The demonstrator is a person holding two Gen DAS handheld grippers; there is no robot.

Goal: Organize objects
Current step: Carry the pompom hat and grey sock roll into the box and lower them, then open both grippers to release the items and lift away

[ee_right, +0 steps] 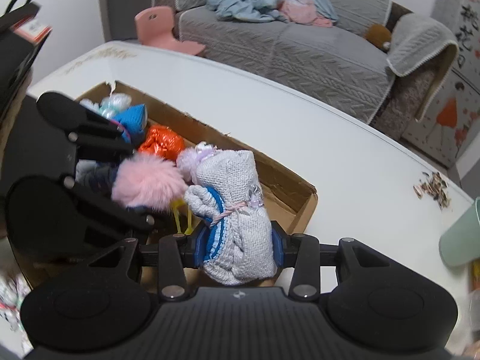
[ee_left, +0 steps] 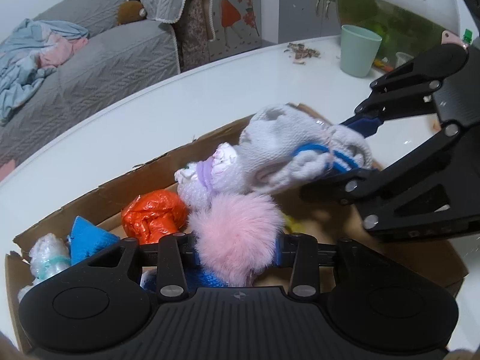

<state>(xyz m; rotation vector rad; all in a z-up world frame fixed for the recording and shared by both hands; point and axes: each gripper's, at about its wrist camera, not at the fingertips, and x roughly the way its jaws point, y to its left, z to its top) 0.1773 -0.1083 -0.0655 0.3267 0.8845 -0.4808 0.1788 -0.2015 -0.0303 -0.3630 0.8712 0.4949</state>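
the right claw (ee_right: 237,250) is clamped on a grey knitted bundle (ee_right: 237,210) tied with a blue-striped band, holding it low over the near end of the cardboard box (ee_right: 288,186), probably so it can be set down among the other things there. the left claw (ee_left: 237,247) is closed around a pink fluffy pompom (ee_left: 237,234), gripped above the box's middle, likely for the same sorting. inside the box lie an orange crinkled wad (ee_left: 153,216), a blue knit piece (ee_left: 87,237) and a bubble-wrap roll (ee_left: 48,255). the box rests on the white worktop (ee_left: 210,90), with a green cup (ee_left: 358,51) and fishbowl (ee_left: 396,9) well apart behind.
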